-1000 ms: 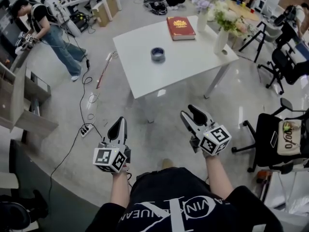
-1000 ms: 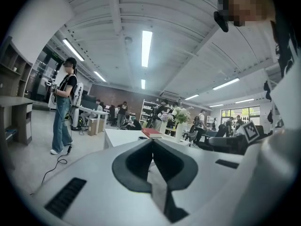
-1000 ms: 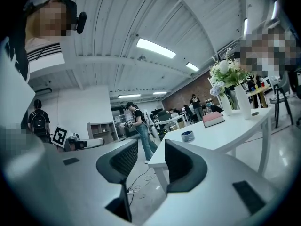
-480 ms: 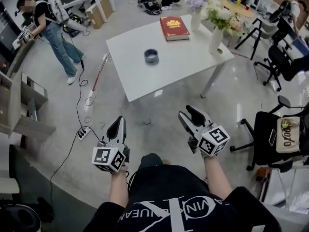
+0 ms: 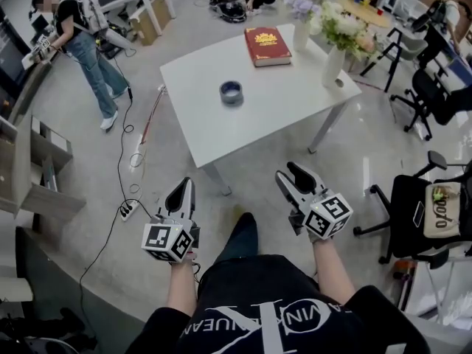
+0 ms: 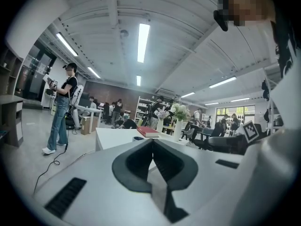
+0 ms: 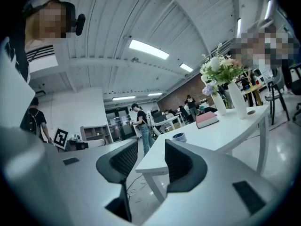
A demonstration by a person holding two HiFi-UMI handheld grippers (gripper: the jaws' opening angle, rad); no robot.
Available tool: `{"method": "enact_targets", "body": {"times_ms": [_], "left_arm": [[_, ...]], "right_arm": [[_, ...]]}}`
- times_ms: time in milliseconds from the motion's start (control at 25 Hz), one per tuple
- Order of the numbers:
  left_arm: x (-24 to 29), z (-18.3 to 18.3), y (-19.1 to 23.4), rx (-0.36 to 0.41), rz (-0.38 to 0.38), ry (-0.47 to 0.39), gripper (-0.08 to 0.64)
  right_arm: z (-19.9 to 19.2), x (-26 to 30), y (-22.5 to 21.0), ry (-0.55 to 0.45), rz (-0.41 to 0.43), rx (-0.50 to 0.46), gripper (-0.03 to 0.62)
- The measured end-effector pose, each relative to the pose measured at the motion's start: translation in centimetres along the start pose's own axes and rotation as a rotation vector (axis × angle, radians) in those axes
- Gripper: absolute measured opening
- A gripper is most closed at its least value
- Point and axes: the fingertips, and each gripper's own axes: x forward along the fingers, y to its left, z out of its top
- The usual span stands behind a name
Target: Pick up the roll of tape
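**A:** Where's the roll of tape (image 5: 231,92) from where you stand?

**B:** On the bench (image 5: 295,102), lying flat, about the middle of the top. It's on the bench's near side from the red book (image 5: 267,46), and well apart from the vase (image 5: 333,63) at the bench's far right edge. Nothing touches it.

**A:** And the grippers?

**B:** Both are short of the bench, off its near corner and nowhere near the top. I'd call this the approach, with no reach begun.

**A:** What do the jaws look like?

**B:** The left gripper (image 5: 182,192) has its jaws pressed together with nothing between them. The right gripper (image 5: 295,175) has its jaws partly apart and empty. Through that gap you only see the bench's corner and leg.

**A:** So the right one takes it?

**B:** That's my guess, since it's already spread. To do it well, the person should get close enough to the bench to reach over the near edge without stretching. Then they can come down on the roll from above, with one jaw inside the hole and one outside the wall, or straddle the whole ring if the gap allows. I can't judge from here whether the present opening would span the ring, so I'd widen the jaws before lowering.

**A:** Any risks?

**B:** A flat roll on a smooth bench top may skate if one jaw touches first, so square up and close evenly.
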Motion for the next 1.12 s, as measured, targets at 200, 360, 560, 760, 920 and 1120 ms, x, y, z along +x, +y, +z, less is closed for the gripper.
{"method": "enact_targets", "body": {"times_ms": [200, 360, 560, 760, 920, 1120], "left_arm": [[4.4, 0.8, 1.2, -0.018, -0.02, -0.008, 0.005], [8.0, 1.2, 2.3, -0.021, -0.054, 0.006, 0.005], [11.7, 1.9, 3.8, -0.017, -0.071, 0.021, 0.005], [14.5, 2.4, 5.6, -0.019, -0.072, 0.033, 0.005], [17.0, 2.8, 7.3, -0.022, -0.079, 0.041, 0.005], [19.7, 2.6, 9.0, -0.025, -0.096, 0.055, 0.005]], "right_arm": [[1.4, 2.7, -2.5, 0.006, -0.007, -0.016, 0.19], [2.2, 5.1, -4.7, 0.007, -0.035, 0.005, 0.19], [3.0, 7.8, -6.9, 0.018, -0.047, 0.017, 0.19], [3.5, 10.5, -8.3, 0.032, -0.051, 0.03, 0.19], [3.7, 12.9, -9.6, 0.044, -0.057, 0.039, 0.192], [3.7, 15.9, -11.0, 0.06, -0.064, 0.046, 0.19]]}}
